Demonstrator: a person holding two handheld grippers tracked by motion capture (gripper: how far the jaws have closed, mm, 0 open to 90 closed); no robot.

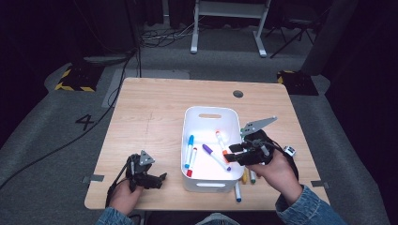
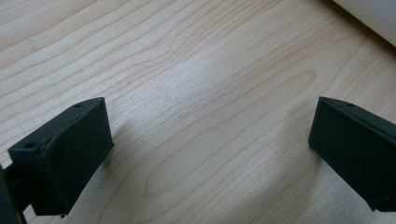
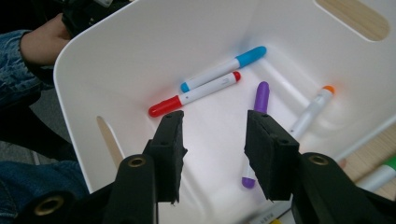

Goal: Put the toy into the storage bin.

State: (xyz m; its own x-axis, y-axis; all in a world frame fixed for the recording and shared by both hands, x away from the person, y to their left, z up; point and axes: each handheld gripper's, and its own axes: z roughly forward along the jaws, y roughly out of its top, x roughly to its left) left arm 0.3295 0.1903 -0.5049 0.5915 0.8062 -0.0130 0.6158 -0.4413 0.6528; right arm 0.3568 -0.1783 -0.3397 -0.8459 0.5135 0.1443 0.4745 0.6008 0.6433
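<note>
The bench carries a white bin at its middle, long axis running away from the person; the work in hand appears to be gathering markers into this bin; inside it lie a blue-capped marker, a red-capped marker, a purple marker and an orange-capped marker; the remaining loose markers lie on the bench just beside the bin's near right corner, their long axes roughly parallel to the bin's long side; among them a blue-tipped marker lies nearest the bench edge, with a yellow and a green one partly hidden under the right hand; the right gripper hangs over the bin's right rim, jaws partly open with nothing between the pads, pointing down into the bin; the loose markers therefore lie behind and below those jaws, toward the person, and the right hand is plainly the nearer to them; the left gripper rests low over bare bench wood left of the bin, jaws wide apart and empty, well apart from the loose markers with the bin between; a floor marking reading "4" is legible left of the bench; print on a marker barrel at the bottom of the right gripper view is too small to read.
</note>
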